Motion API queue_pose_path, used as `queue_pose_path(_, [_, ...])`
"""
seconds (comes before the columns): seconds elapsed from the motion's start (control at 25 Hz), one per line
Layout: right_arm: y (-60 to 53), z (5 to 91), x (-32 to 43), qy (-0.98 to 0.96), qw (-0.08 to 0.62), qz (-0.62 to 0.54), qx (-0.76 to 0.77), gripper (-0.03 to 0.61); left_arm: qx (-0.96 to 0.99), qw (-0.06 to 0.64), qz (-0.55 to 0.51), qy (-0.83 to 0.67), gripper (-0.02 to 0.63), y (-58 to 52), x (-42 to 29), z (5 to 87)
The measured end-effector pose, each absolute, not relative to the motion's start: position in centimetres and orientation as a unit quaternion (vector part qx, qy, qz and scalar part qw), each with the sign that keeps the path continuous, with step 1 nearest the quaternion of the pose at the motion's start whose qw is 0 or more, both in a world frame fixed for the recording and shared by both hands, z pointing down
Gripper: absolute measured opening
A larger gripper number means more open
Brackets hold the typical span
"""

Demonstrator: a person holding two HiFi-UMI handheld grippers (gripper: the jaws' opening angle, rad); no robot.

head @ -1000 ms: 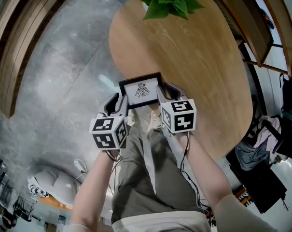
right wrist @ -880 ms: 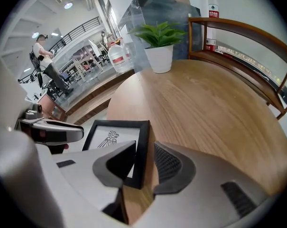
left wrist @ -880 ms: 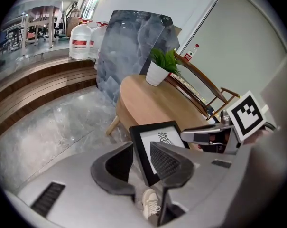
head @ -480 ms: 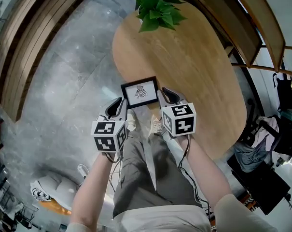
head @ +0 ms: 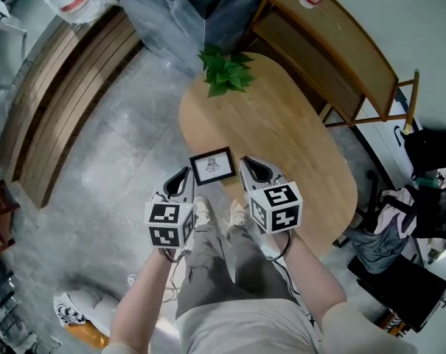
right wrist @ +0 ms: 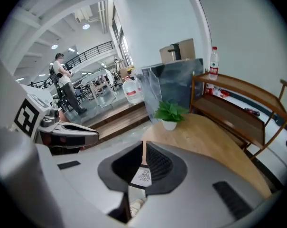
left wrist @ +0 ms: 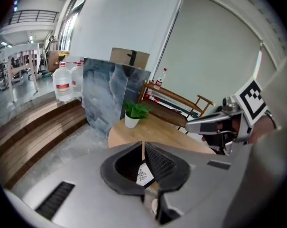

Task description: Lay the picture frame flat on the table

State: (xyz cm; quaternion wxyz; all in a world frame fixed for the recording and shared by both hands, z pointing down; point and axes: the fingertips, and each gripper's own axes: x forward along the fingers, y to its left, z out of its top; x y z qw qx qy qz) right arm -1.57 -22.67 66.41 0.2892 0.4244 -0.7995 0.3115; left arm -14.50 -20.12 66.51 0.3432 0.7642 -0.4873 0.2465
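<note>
The picture frame (head: 212, 166), black-edged with a white print, lies flat near the near edge of the oval wooden table (head: 289, 135). My left gripper (head: 184, 175) hangs just left of and below the frame, apart from it, jaws shut on nothing. My right gripper (head: 246, 164) sits just right of the frame, also shut and empty. In the left gripper view the jaws (left wrist: 143, 148) meet, and a corner of the frame (left wrist: 144, 175) shows beneath them. In the right gripper view the shut jaws (right wrist: 143, 150) stand above the frame (right wrist: 143, 176).
A potted green plant (head: 224, 72) stands at the table's far end. Behind it are a dark marbled panel (head: 175, 13) and a wooden bench (head: 333, 46). Wooden steps (head: 57, 102) run along the left. A black chair with clothes (head: 399, 264) is at the right.
Both grippers have drawn back a little from the frame's sides. The head view has pulled up and away, so the frame and table look smaller. The frame stays on the table.
</note>
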Motion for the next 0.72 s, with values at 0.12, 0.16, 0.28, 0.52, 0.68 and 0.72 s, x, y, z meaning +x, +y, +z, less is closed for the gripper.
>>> queue_pose_path(0.12, [-23.0, 60.5, -1.5, -0.813, 0.258, 0.288, 0.436, 0.01, 0.782, 0.303, 0.235, -0.491, 0.02, -20.7, -14.1, 61.1])
queue_pose_path(0.16, [-23.1, 58.6, -1.4, -0.818, 0.247, 0.278, 0.439, 0.008, 0.787, 0.29, 0.229, -0.494, 0.02, -20.9, -14.1, 59.3])
queue_pose_path(0.28, [-23.3, 53.0, -1.4, -0.833, 0.222, 0.247, 0.443, 0.008, 0.798, 0.258, 0.21, -0.502, 0.02, -21.1, -13.8, 53.7])
queue_pose_path(0.52, [-22.7, 42.3, -2.0, -0.862, 0.174, 0.194, 0.435, 0.006, 0.816, 0.217, 0.162, -0.51, 0.02, -20.4, -13.8, 43.2])
queue_pose_path(0.68, [-21.9, 36.7, -1.9, -0.876, 0.146, 0.154, 0.434, 0.006, 0.832, 0.18, 0.133, -0.508, 0.02, -20.1, -13.3, 37.1])
queue_pose_path(0.72, [-21.6, 35.5, -1.7, -0.877, 0.142, 0.146, 0.435, 0.006, 0.835, 0.171, 0.127, -0.508, 0.02, -19.8, -13.2, 35.8])
